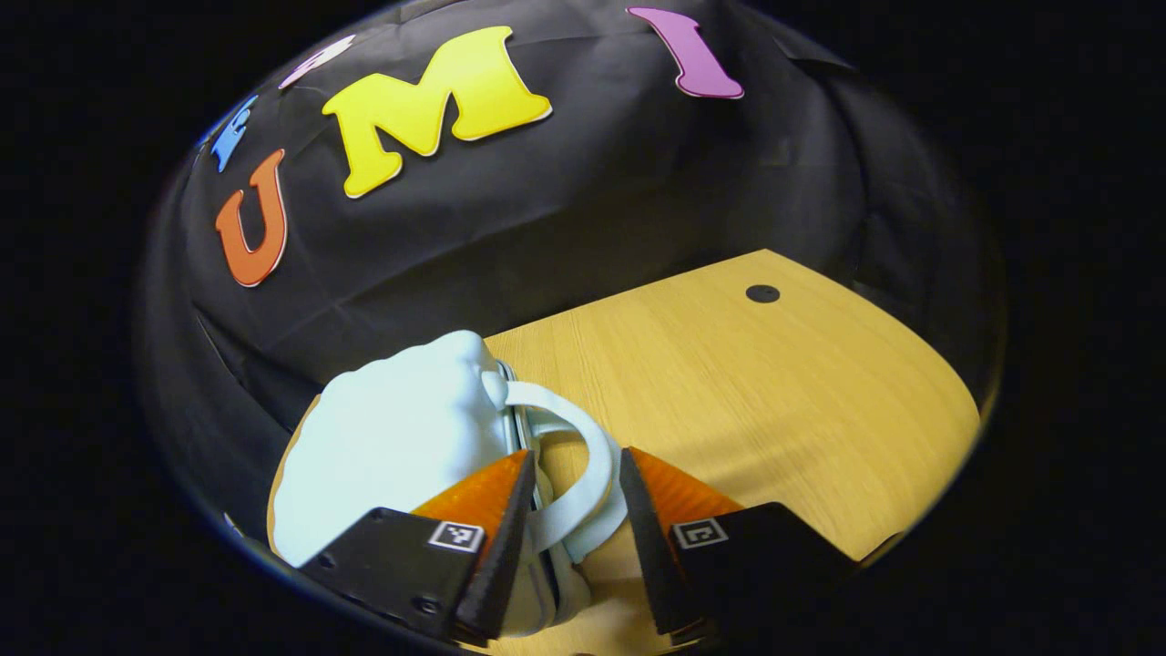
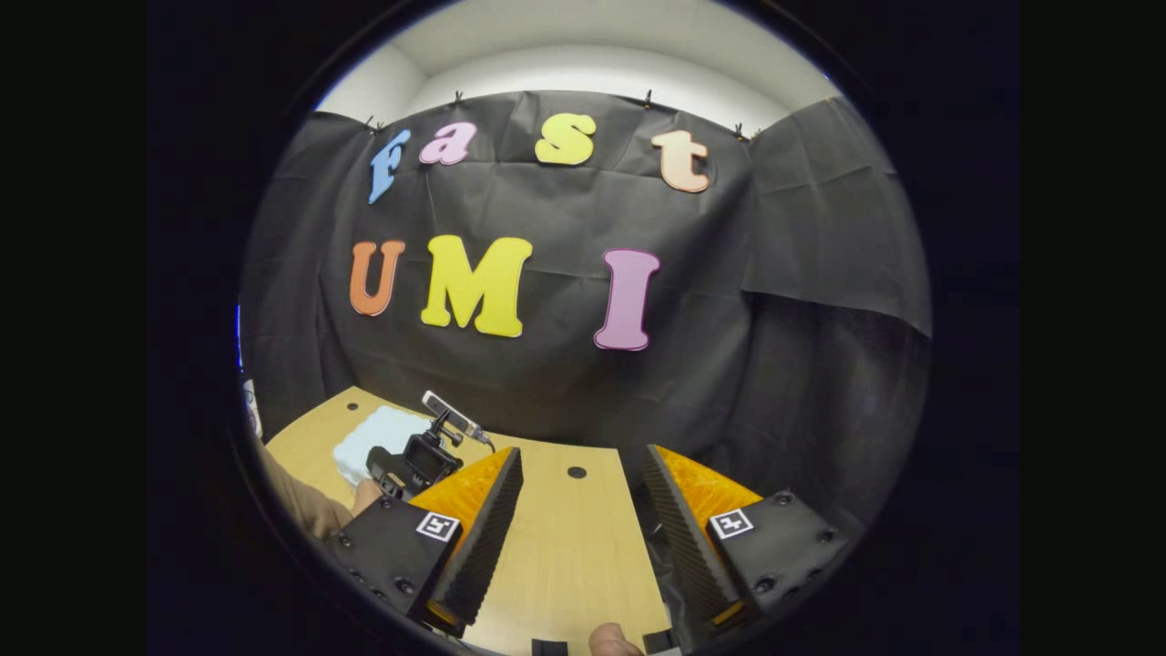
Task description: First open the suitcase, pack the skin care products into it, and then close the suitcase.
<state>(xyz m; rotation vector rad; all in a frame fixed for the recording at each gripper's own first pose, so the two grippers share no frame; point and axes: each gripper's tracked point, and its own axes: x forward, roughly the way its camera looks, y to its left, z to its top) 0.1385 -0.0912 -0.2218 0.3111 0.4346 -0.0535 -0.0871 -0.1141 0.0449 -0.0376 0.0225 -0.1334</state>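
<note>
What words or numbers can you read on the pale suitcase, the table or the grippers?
None can be read.
Suitcase: plain, no writing shows.
Table: plain wood, no writing.
Square tags on the left gripper and the right gripper: black-and-white patterns, not words or numbers.
</note>
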